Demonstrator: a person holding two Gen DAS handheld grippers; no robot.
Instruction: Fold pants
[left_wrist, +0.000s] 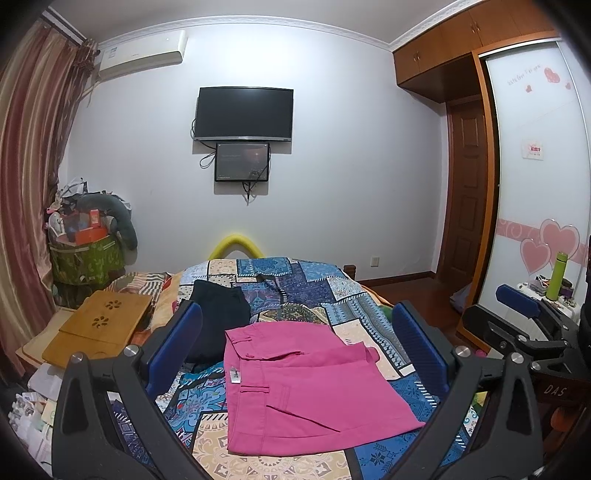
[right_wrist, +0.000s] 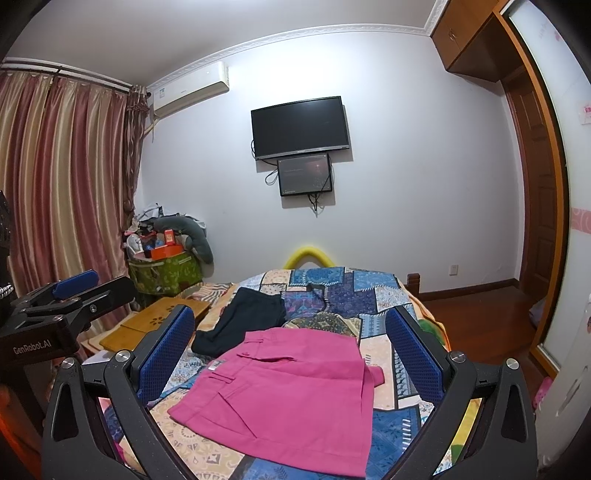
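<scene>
Pink pants (left_wrist: 306, 384) folded flat, waistband leftward, both tongs agape

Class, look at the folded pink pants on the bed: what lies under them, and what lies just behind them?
Under the pink pants lies the patchwork bedspread; the part they cover is hidden. Behind them, farther up the bed, lies a dark garment, apparently not touching them.

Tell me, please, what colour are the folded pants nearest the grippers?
Bright pink; the pants show best in the right wrist view, on the patchwork bedspread.
</scene>
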